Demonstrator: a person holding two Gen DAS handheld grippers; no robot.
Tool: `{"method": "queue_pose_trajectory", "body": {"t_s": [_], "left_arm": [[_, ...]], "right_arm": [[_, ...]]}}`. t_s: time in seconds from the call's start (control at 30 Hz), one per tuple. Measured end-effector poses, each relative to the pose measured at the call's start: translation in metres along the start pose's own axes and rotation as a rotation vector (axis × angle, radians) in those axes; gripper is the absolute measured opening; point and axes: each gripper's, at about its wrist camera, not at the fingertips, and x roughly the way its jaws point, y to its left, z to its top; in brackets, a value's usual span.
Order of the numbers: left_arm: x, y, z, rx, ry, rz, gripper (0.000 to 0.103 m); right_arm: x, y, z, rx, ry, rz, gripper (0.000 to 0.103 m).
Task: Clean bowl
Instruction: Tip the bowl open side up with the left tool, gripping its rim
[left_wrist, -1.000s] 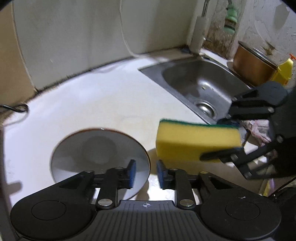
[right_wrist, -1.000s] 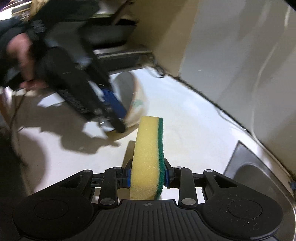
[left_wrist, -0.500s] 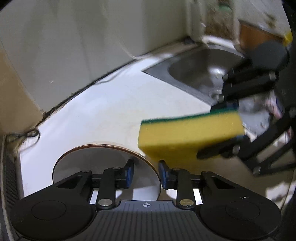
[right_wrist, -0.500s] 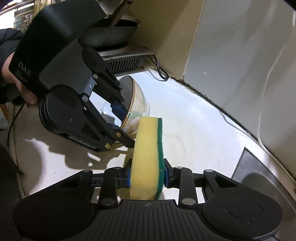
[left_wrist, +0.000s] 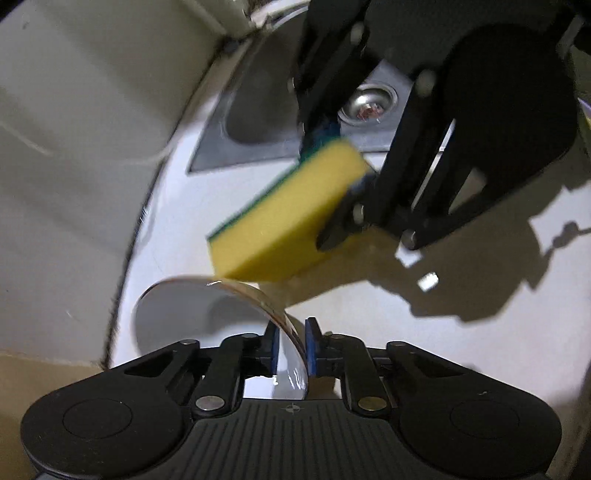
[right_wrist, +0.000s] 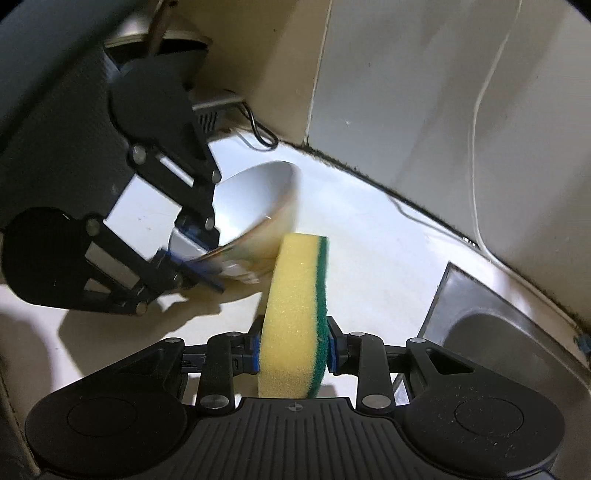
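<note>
Glazed ceramic, pale inside with a brownish rim band and a blurred floral pattern outside, is forming the bowl (left_wrist: 207, 314), which is sitting tilted on the white countertop (left_wrist: 369, 314), its opening leaning toward the wall. The left gripper (left_wrist: 290, 345) is pinching the bowl's thin rim between its blue pads, one pad inside the wall and one outside. In the right wrist view the same gripper is showing as a black linkage (right_wrist: 192, 254) clamped on the near edge of the bowl (right_wrist: 255, 206).

The right gripper (right_wrist: 293, 352) is squeezing a sponge (right_wrist: 295, 314), soft yellow foam with a coarse green scouring layer on one face, held on edge. The sponge's far end is reaching just beside the bowl's outer wall; whether it is touching cannot be told. From the left wrist camera the sponge (left_wrist: 284, 218) is appearing smeared by motion just above the bowl's rim.

Beyond the bowl, a brushed steel sink (left_wrist: 258, 122) is lying recessed in the countertop, its drain (left_wrist: 369, 107) half hidden by the right gripper's black frame. The bowl's base is hidden in both views. A dark seam is running along the wall edge behind the bowl, and a thin black cable (right_wrist: 258, 129) is looping there. Bare countertop is lying open between bowl and sink.
</note>
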Motion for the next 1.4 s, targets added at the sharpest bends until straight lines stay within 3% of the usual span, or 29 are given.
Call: {"method": "queue_pose_trajectory", "body": {"t_s": [0.1,0.33,0.47,0.57,0.6,0.63,0.73,0.8,0.87,0.9,1.0,1.4], "left_arm": [[0.003,0.0,-0.003,-0.012,-0.003,-0.006,0.009],[0.001,0.008,-0.01,-0.125,-0.047,-0.034,0.012],[-0.02,0.028,-0.03,-0.354,-0.123,-0.046,0.031],[-0.034,0.05,-0.057,-0.632,-0.206,-0.067,0.033],[-0.035,0.054,-0.062,-0.679,-0.211,-0.06,0.033],[-0.036,0.064,-0.078,-0.833,-0.221,-0.031,0.033],[-0.026,0.081,-0.1,-1.033,-0.202,0.036,0.037],[-0.013,0.091,-0.112,-1.118,-0.178,0.014,0.038],[0.006,0.099,-0.123,-1.195,-0.17,-0.074,0.037],[0.011,0.099,-0.126,-1.22,-0.184,-0.122,0.037],[0.012,0.093,-0.127,-1.215,-0.194,-0.16,0.037],[0.018,0.087,-0.12,-1.135,-0.201,-0.217,0.038]], "right_arm": [[-0.003,-0.005,-0.004,0.001,0.009,-0.006,0.03],[-0.009,-0.003,-0.006,-0.069,0.025,-0.047,0.03],[-0.009,0.01,0.004,-0.246,0.014,-0.171,0.03],[0.004,0.024,0.019,-0.397,0.01,-0.247,0.03],[0.01,0.028,0.023,-0.441,0.01,-0.268,0.03],[0.015,0.032,0.028,-0.484,0.009,-0.288,0.03],[0.029,0.046,0.042,-0.618,0.009,-0.334,0.03],[0.036,0.056,0.05,-0.71,0.01,-0.346,0.03],[0.043,0.064,0.058,-0.784,0.018,-0.34,0.03],[0.045,0.066,0.061,-0.801,0.022,-0.329,0.03],[0.05,0.074,0.071,-0.852,0.033,-0.297,0.03],[0.003,0.089,0.069,-0.836,0.075,-0.161,0.03]]}}
